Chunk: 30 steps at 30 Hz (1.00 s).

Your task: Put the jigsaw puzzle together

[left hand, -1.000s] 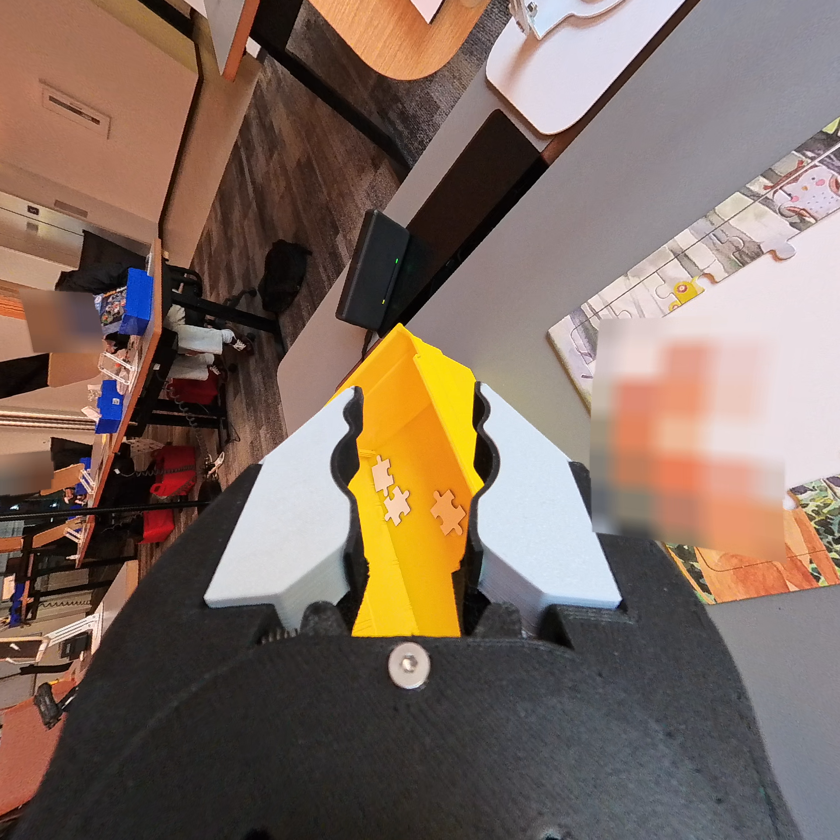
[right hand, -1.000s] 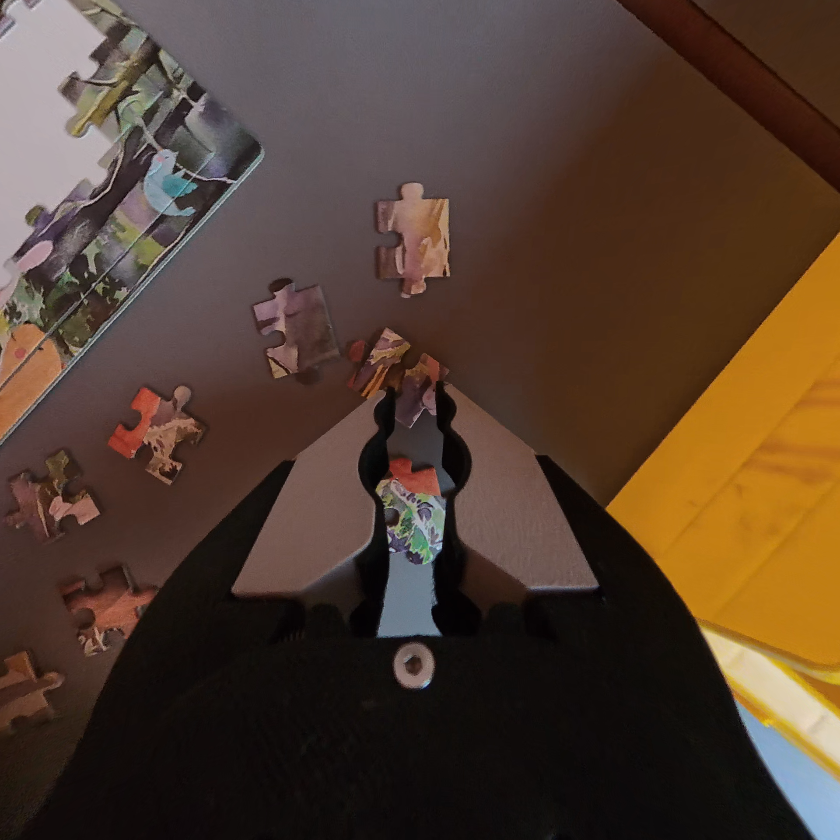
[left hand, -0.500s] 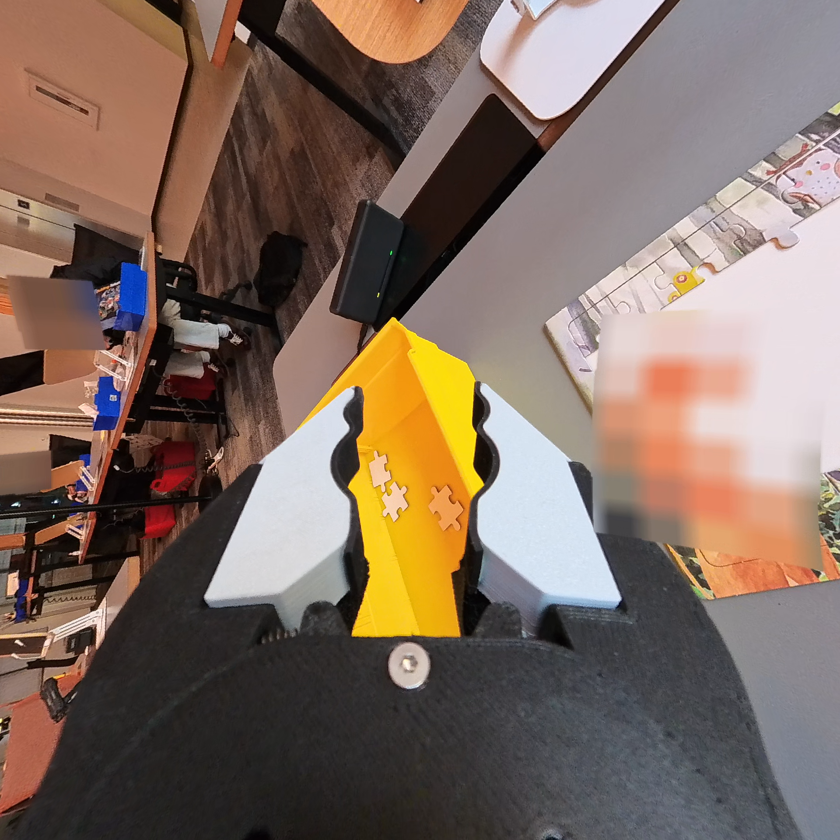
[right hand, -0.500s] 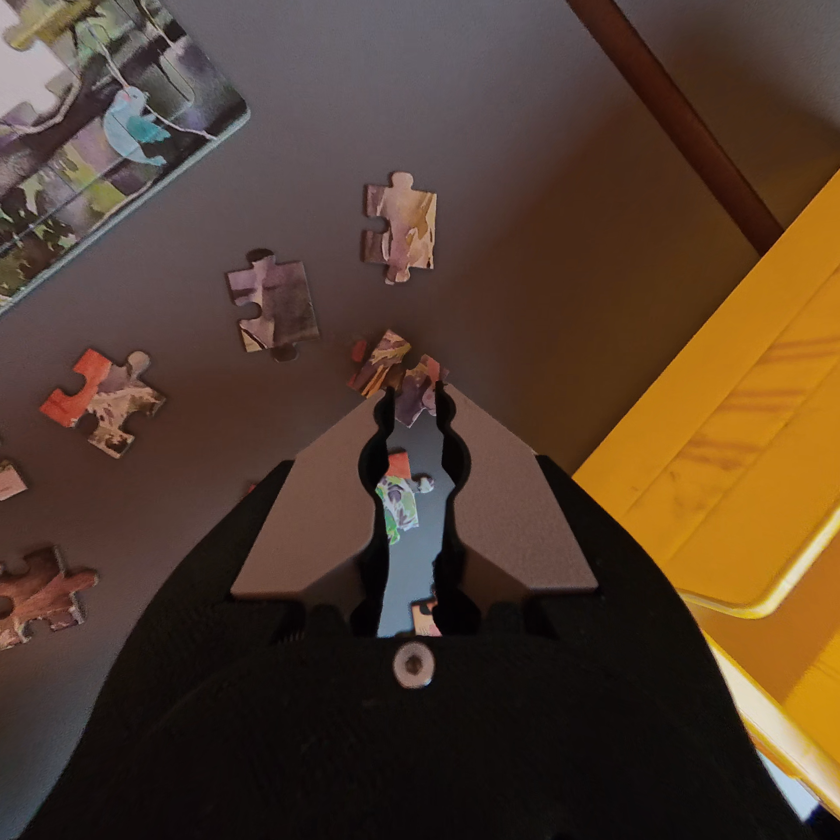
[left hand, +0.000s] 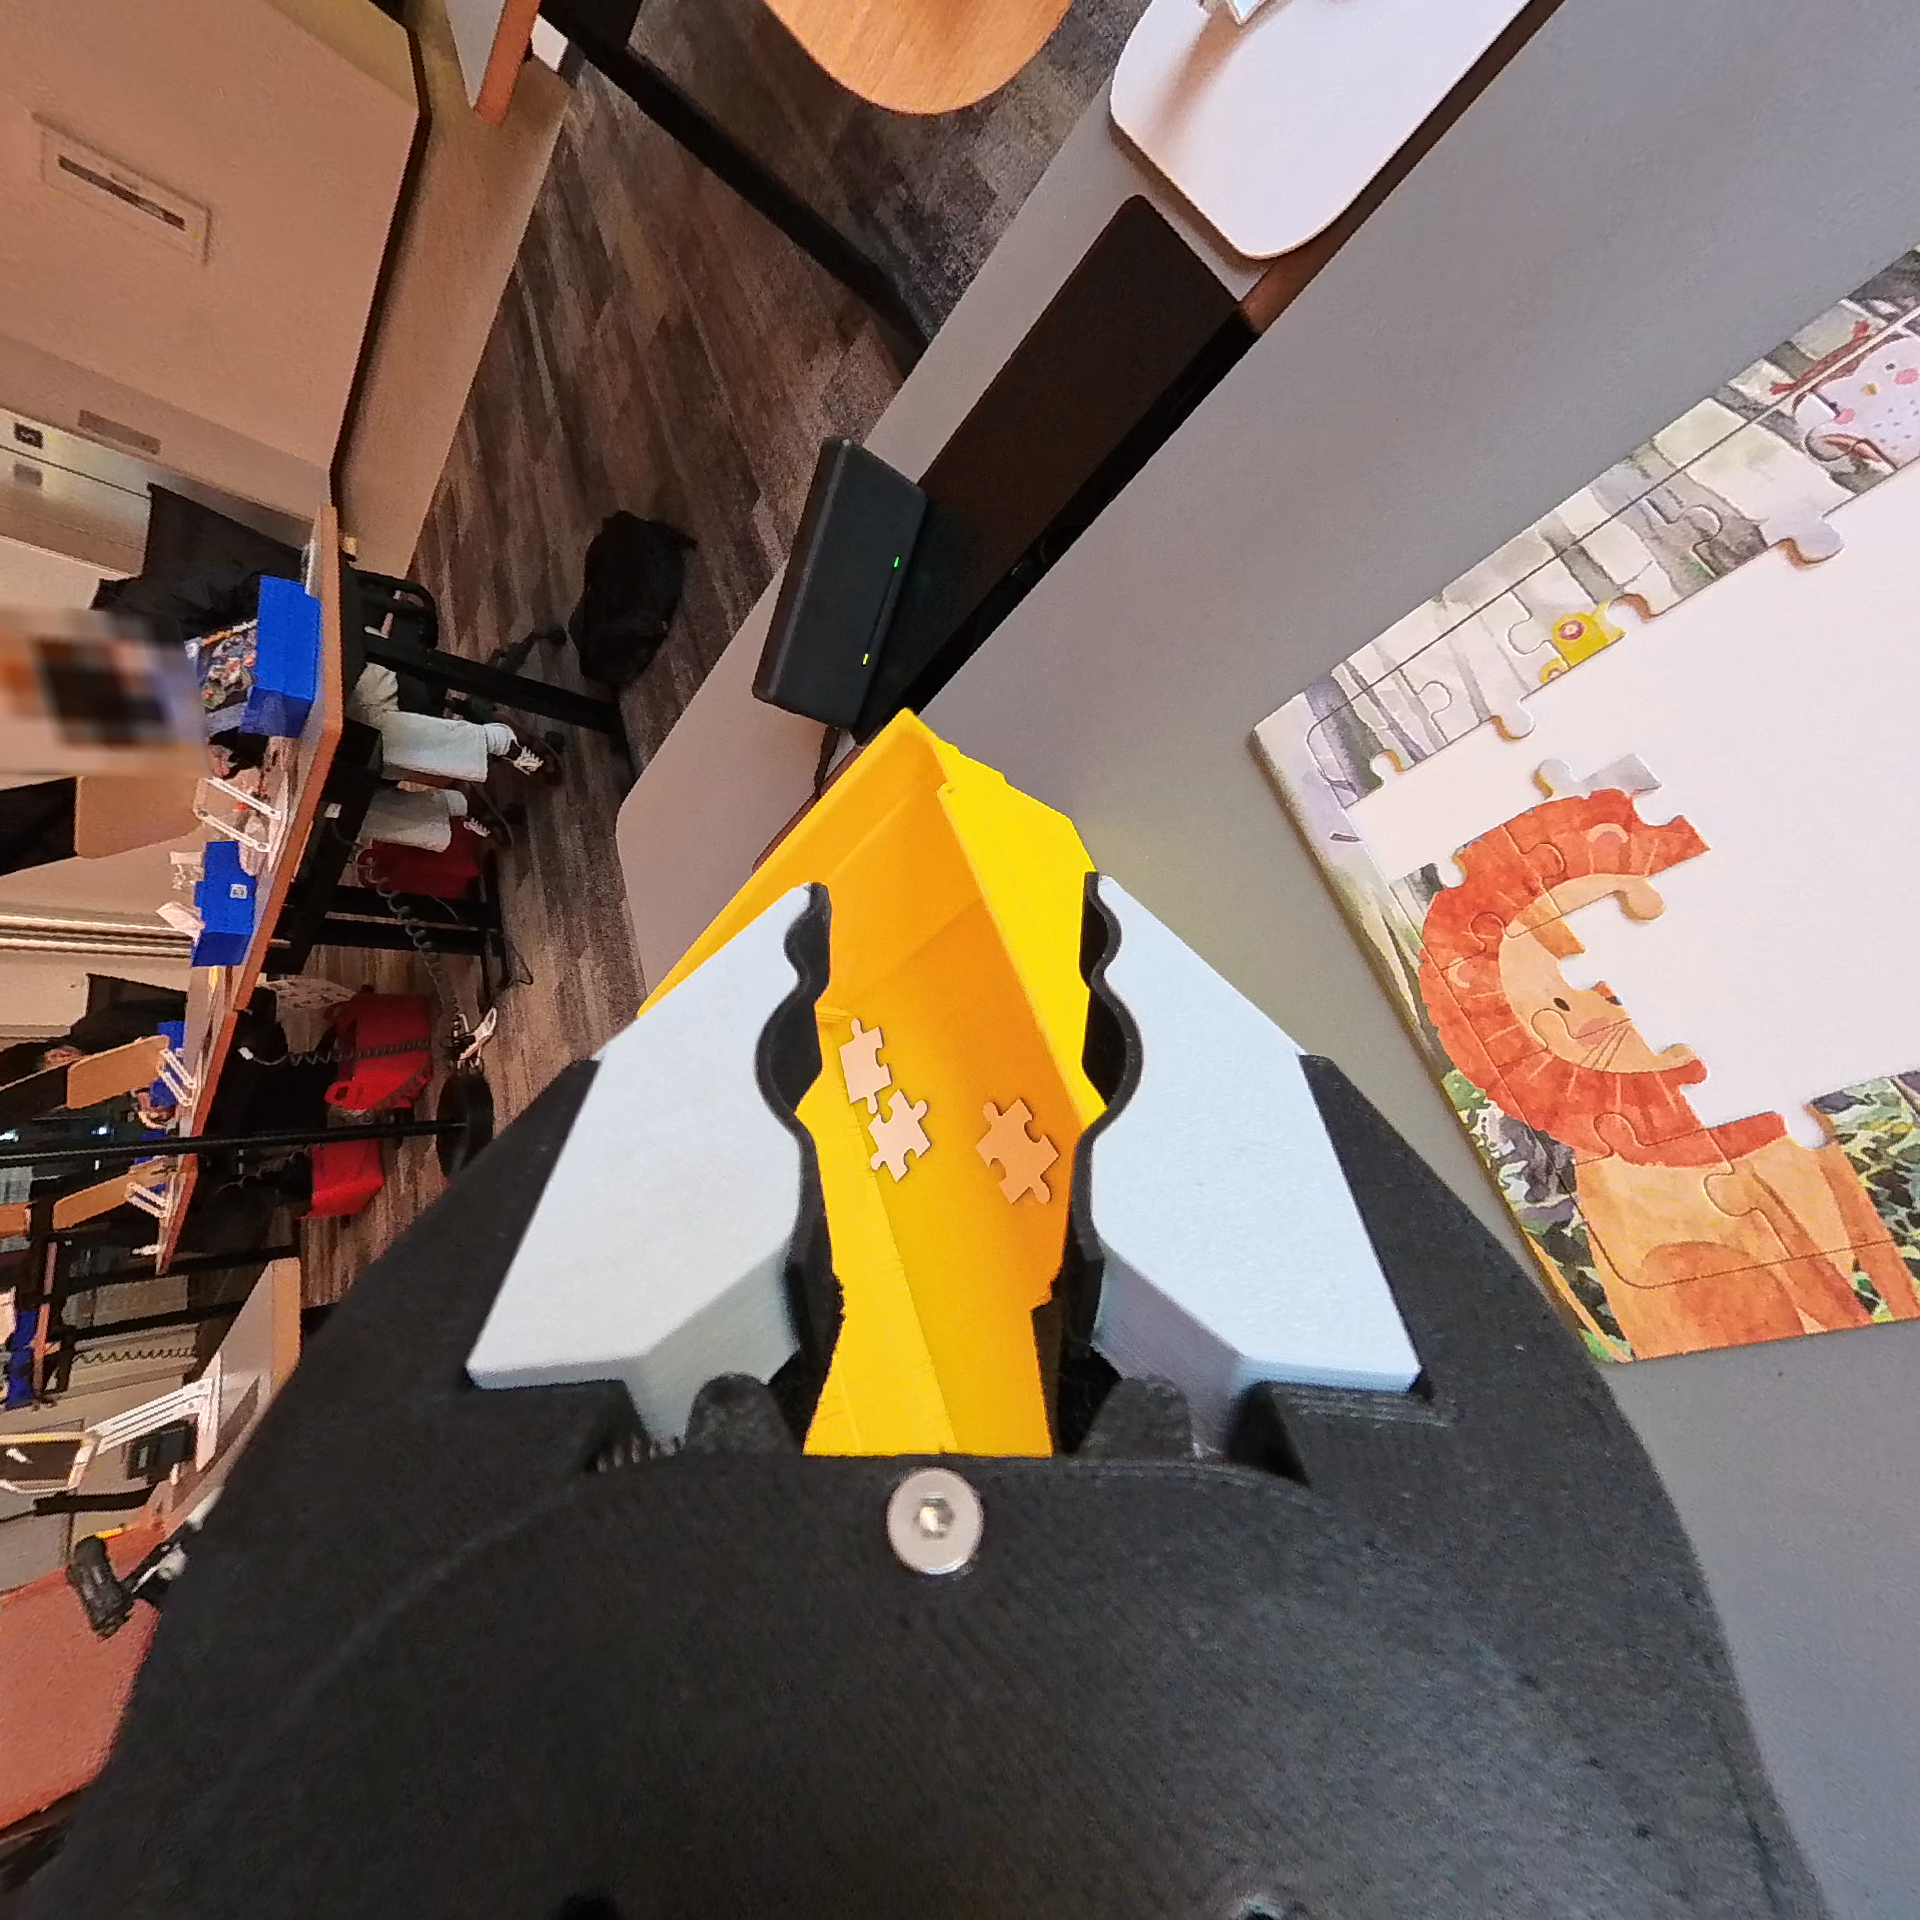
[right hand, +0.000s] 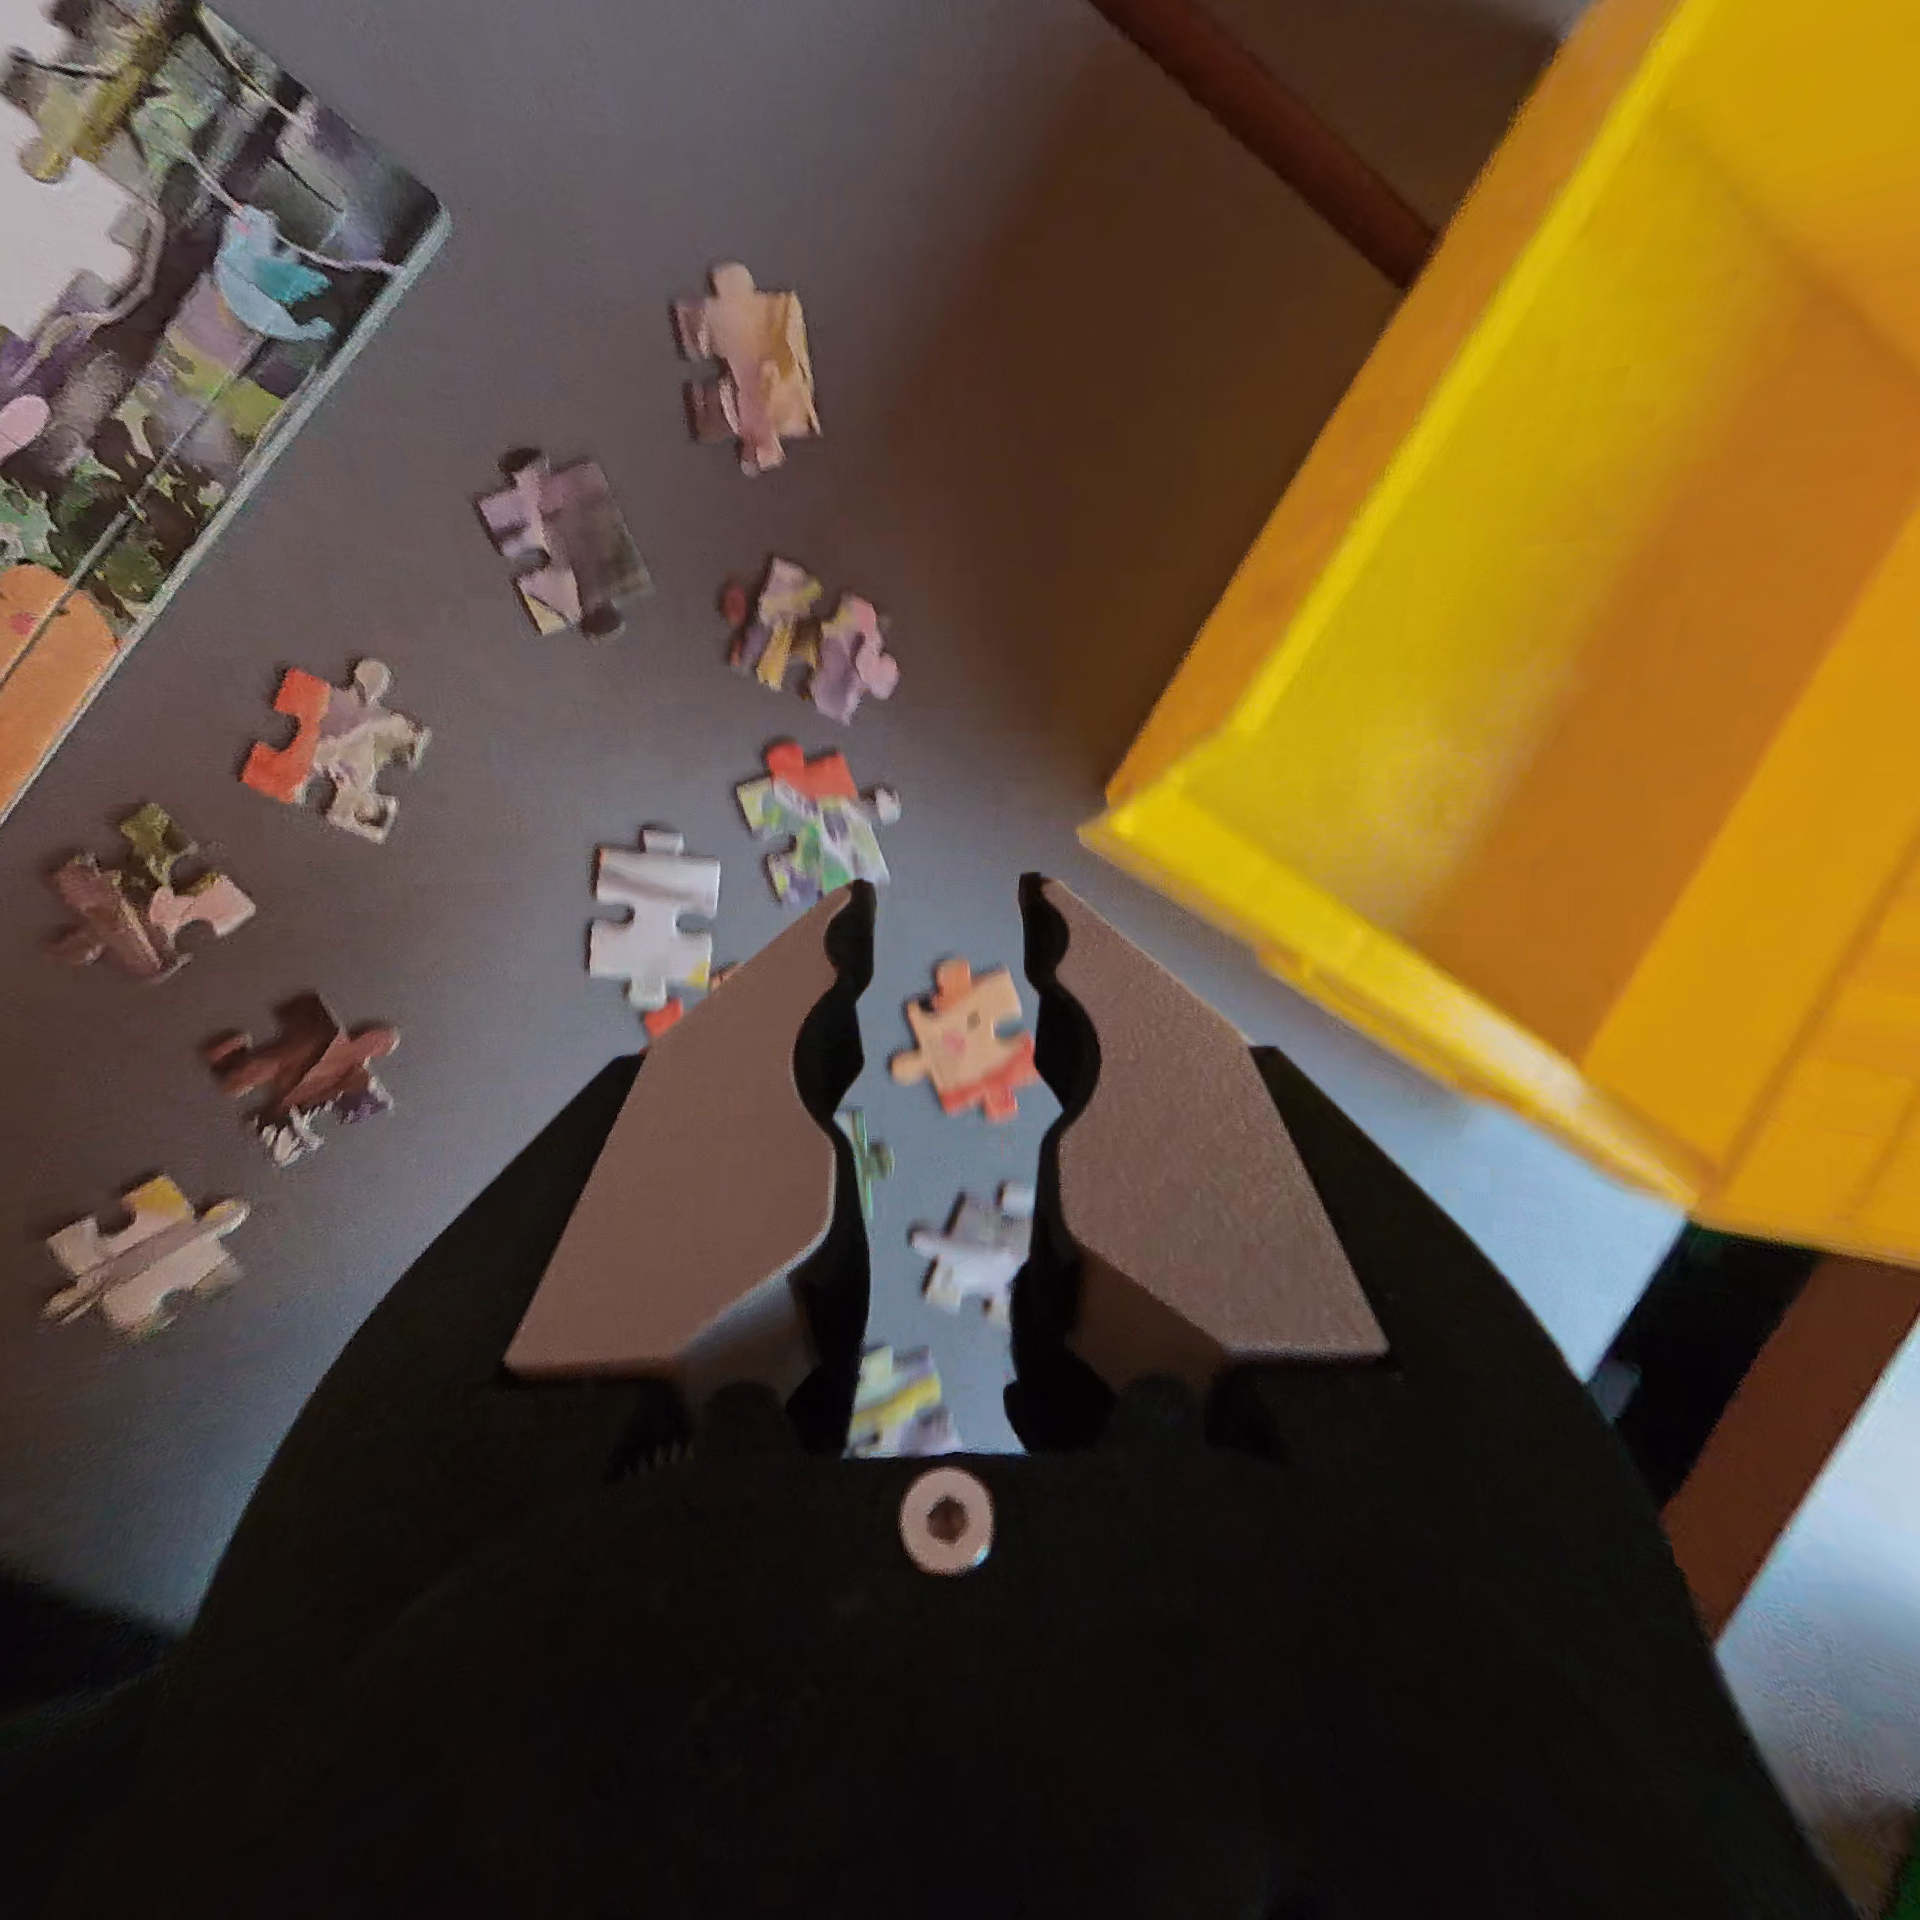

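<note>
The left claw (left hand: 951, 904) grips the tilted yellow bin (left hand: 935, 1039), likely to spill pieces; the right claw (right hand: 945, 894) hangs open, empty, above loose pieces (right hand: 966, 1039) on the tabletop (right hand: 1039, 364).

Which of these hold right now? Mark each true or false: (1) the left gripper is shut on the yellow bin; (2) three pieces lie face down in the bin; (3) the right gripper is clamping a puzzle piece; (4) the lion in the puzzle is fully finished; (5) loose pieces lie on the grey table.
1. True: the left gripper is shut on the yellow bin.
2. True: three face-down pieces show pale backs.
3. False: the right gripper is open and holds nothing.
4. False: the lion has gaps around its face.
5. True: loose pieces are scattered on the grey table.
</note>
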Each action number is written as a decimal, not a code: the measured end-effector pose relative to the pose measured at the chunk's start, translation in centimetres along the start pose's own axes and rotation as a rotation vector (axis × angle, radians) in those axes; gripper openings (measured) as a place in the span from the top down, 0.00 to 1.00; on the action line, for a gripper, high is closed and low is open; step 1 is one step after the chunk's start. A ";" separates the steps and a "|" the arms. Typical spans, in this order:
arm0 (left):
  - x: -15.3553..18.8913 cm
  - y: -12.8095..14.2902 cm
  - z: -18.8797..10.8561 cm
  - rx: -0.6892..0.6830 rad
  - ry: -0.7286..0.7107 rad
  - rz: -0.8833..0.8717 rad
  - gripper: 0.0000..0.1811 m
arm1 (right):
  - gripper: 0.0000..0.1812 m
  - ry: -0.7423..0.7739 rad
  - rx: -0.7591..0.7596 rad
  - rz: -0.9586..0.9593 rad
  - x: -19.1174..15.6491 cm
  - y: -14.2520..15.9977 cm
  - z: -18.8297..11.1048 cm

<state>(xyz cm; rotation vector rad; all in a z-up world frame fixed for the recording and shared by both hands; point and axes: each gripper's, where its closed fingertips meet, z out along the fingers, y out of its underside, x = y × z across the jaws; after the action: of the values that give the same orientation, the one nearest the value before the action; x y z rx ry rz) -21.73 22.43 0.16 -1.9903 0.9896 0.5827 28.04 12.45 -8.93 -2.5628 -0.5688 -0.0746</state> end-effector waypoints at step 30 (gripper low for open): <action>-0.6 1.1 0.4 -0.035 0.006 -0.025 0.74 | 0.87 -0.070 -0.230 0.075 -2.6 4.0 -2.3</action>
<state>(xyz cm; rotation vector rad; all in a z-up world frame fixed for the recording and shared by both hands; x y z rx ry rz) -22.99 22.59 -0.15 -2.0339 0.9629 0.5841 27.45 7.26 -9.22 -2.8171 -0.5151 -0.0248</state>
